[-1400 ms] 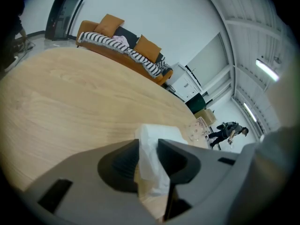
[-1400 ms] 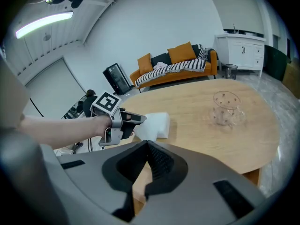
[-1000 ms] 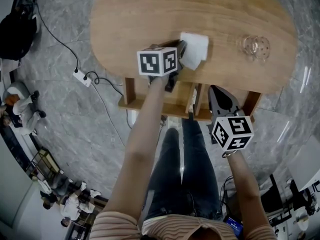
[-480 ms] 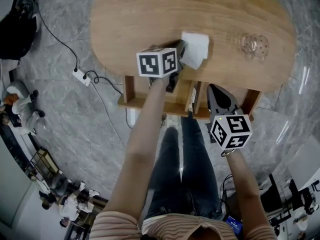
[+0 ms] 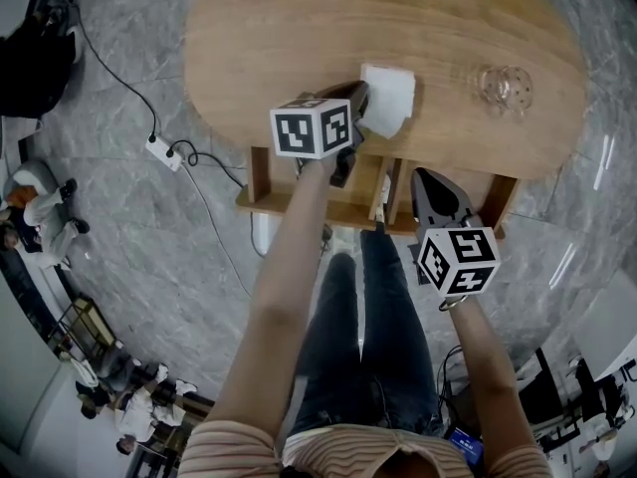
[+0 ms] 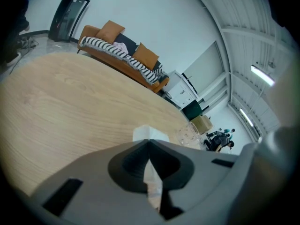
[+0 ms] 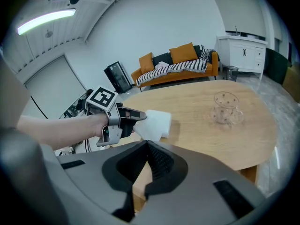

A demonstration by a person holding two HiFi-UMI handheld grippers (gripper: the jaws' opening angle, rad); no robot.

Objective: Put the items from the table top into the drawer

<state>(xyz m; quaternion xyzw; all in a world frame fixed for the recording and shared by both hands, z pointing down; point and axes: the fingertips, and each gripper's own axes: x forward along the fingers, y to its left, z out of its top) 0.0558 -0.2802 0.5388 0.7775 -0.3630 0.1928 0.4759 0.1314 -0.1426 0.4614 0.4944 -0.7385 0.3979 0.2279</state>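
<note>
A folded white cloth (image 5: 390, 96) lies on the oval wooden table (image 5: 279, 38) near its front edge. My left gripper (image 5: 358, 108) reaches in from the cloth's near left corner. Its jaws have just been closing with the cloth (image 6: 149, 136) between them, and they now pinch its edge. The right gripper view shows the same grip on the cloth (image 7: 157, 122) by the left gripper (image 7: 133, 116). A clear glass mug (image 5: 506, 90) stands to the right, also visible as the mug (image 7: 224, 108). My right gripper (image 5: 426, 182) hangs shut and empty below the table edge, over the wooden drawer (image 5: 363, 207).
Grey marble floor surrounds the table, with a power strip and cable (image 5: 164, 152) at the left. An orange sofa (image 7: 178, 62) stands beyond the table's far side. My legs are directly below the drawer.
Both hands stay almost where they were. The cloth has not moved, and the left gripper's tips sit tighter on its corner.
</note>
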